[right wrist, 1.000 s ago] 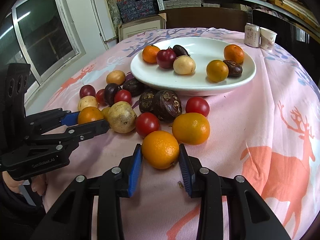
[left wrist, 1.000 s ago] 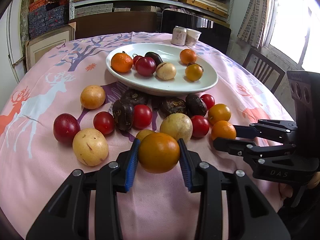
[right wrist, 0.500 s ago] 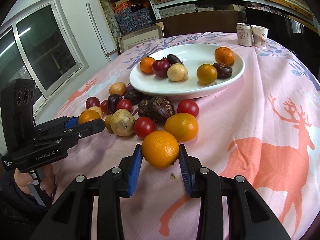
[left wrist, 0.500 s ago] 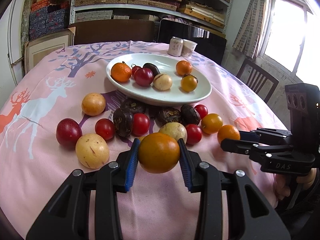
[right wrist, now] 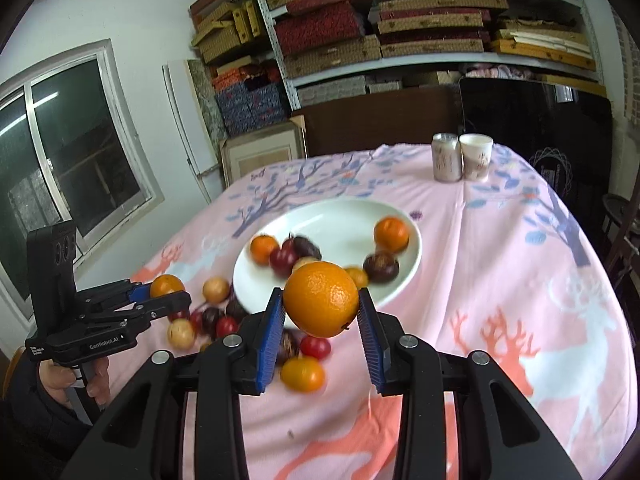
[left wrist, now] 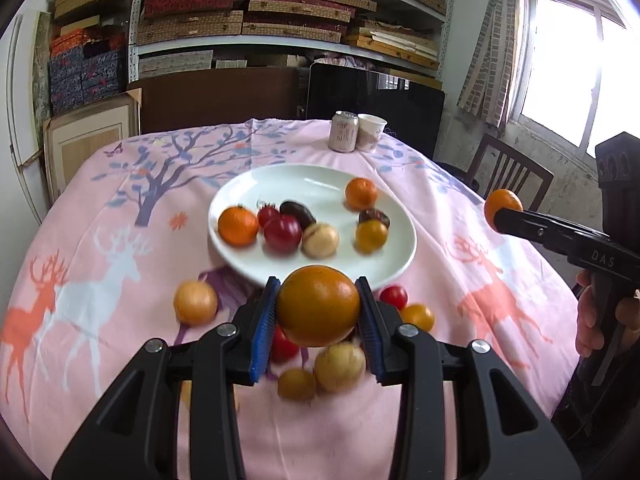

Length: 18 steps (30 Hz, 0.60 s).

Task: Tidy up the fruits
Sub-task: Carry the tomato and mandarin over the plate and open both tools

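Observation:
My left gripper [left wrist: 318, 306] is shut on a dark orange fruit [left wrist: 318, 306] and holds it above the table, just short of the white plate's near rim [left wrist: 400, 262]. My right gripper [right wrist: 322, 300] is shut on a bright orange [right wrist: 322, 300], also lifted above the table. The right gripper with its orange [left wrist: 503, 210] shows at the right of the left wrist view. The left gripper with its fruit [right wrist: 166, 286] shows at the left of the right wrist view. The plate [right wrist: 348, 220] holds several fruits. Several loose fruits lie on the cloth in front of it.
A pink deer-print cloth [left wrist: 100, 280] covers the round table. A can [left wrist: 343, 131] and a paper cup [left wrist: 371, 130] stand at the far edge. A wooden chair [left wrist: 508, 176] is at the right. Shelves with boxes [right wrist: 400, 20] line the back wall.
Both grippers have risen from the table with their fruits and moved toward the plate. The loose fruits now lie below and behind the fingers.

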Each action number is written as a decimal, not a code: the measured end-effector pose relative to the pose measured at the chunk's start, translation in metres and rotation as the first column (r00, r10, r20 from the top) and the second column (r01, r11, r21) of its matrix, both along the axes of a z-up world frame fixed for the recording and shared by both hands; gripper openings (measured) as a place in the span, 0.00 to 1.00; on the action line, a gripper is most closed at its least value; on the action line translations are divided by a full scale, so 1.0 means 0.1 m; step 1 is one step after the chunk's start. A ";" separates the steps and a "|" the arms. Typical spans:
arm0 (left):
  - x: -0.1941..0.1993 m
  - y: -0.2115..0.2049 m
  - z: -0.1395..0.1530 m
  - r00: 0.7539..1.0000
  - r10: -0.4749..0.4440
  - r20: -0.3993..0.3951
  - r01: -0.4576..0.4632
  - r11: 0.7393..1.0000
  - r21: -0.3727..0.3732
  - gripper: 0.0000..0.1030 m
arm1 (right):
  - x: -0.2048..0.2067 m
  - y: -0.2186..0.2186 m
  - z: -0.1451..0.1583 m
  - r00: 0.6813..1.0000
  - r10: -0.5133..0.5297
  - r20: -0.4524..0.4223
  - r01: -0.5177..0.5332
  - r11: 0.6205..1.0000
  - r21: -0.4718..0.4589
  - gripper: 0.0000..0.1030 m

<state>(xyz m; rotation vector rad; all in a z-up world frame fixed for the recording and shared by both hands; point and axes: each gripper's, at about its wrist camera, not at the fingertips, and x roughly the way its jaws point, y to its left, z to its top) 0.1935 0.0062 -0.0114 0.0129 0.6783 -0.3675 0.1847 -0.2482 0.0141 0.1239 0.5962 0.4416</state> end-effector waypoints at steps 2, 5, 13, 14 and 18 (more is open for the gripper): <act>0.19 -0.05 0.01 1.000 -0.007 -0.023 0.007 1.000 -0.004 0.36 | 0.15 0.04 0.03 1.000 0.008 -0.007 -0.008 1.000 0.007 0.36; 0.46 -0.11 -0.07 0.998 0.007 -0.057 -0.007 1.000 0.006 0.36 | 0.34 0.15 -0.04 0.999 0.019 -0.039 -0.019 1.000 0.006 0.36; 0.92 -0.08 -0.40 0.987 0.047 -0.151 -0.056 0.997 -0.052 0.47 | 0.66 0.52 -0.35 0.993 0.047 -0.104 -0.051 0.998 -0.034 0.51; 0.92 -0.06 -0.40 0.988 0.051 -0.145 -0.061 0.996 -0.067 0.50 | 0.67 0.53 -0.38 0.994 0.041 -0.101 -0.044 0.999 -0.032 0.52; 0.82 0.09 -0.37 0.991 0.076 -0.106 -0.089 0.989 -0.117 0.65 | 0.62 0.47 -0.49 0.993 0.035 -0.109 -0.037 0.999 -0.017 0.52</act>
